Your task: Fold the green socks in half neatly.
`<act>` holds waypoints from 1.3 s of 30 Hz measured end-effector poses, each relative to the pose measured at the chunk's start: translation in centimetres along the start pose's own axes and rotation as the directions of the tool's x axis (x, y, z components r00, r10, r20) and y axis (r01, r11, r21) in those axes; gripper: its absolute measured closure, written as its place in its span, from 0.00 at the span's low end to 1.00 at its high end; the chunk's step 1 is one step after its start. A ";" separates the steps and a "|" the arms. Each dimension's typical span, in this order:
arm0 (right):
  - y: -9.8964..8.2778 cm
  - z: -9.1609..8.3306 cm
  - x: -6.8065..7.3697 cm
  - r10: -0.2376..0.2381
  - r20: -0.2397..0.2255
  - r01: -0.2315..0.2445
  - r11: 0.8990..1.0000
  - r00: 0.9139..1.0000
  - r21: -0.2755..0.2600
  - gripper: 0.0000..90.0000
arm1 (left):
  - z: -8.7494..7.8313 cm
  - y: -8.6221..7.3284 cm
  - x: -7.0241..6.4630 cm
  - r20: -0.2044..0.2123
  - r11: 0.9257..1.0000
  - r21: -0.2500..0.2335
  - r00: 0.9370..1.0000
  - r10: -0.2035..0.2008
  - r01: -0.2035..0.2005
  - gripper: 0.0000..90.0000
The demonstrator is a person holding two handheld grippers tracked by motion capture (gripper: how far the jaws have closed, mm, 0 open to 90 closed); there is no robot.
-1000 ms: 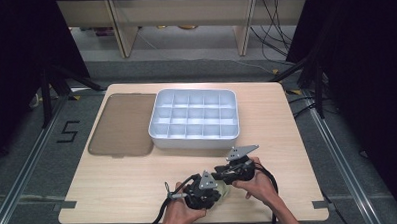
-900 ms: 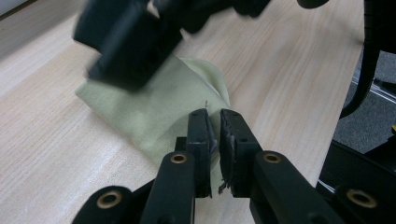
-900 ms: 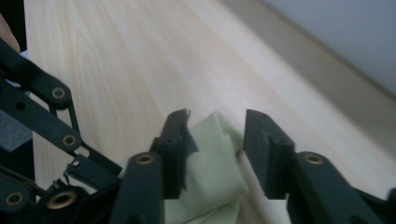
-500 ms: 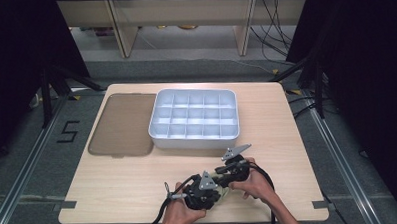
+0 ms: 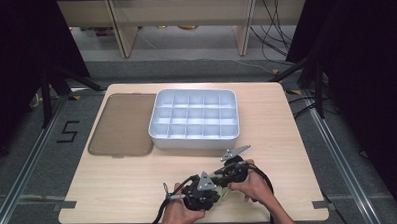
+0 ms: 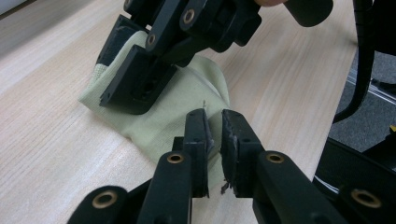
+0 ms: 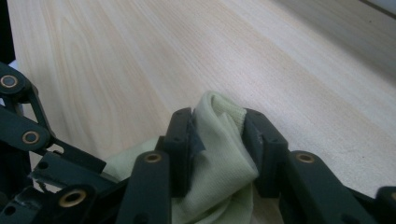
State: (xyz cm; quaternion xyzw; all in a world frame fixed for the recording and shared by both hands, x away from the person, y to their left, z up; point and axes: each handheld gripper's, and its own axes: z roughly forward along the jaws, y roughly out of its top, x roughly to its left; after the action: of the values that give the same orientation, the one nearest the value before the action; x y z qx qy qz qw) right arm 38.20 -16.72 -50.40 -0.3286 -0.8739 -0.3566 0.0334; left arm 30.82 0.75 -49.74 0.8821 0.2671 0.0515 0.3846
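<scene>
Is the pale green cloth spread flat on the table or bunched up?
Bunched up. The cloth rises in a folded ridge between the right gripper jaws, and the left gripper pinches another fold.

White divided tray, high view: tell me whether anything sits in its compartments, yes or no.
No, every compartment of the white divided tray shows only bare white floor in the high view.

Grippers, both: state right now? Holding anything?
Left gripper: shut on an edge of the pale green cloth.
Right gripper: jaws have just been closing, now pressed on a bunched fold of the same cloth.
</scene>
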 end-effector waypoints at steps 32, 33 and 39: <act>-0.6 -0.1 0.0 0.017 -0.027 -0.018 0.998 1.000 -0.055 0.83 | -6.7 -6.3 3.6 -0.070 0.976 -0.083 0.975 -0.209 0.204 0.45; -0.6 -0.1 0.0 0.012 -0.024 -0.014 0.998 1.000 -0.059 0.83 | -7.0 -6.4 3.7 -0.075 0.980 -0.075 0.979 -0.189 0.184 0.45; -0.7 -0.4 0.1 0.020 -0.037 -0.022 0.997 0.999 -0.068 0.83 | -7.6 -7.1 4.3 -0.092 0.970 -0.093 0.968 -0.233 0.225 0.41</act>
State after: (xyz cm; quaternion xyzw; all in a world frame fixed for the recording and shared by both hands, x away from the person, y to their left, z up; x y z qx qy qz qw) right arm 37.60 -17.32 -50.49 -0.3322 -0.8569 -0.3919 0.0415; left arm 29.19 11.91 -49.89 0.8251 0.3842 0.0624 0.4095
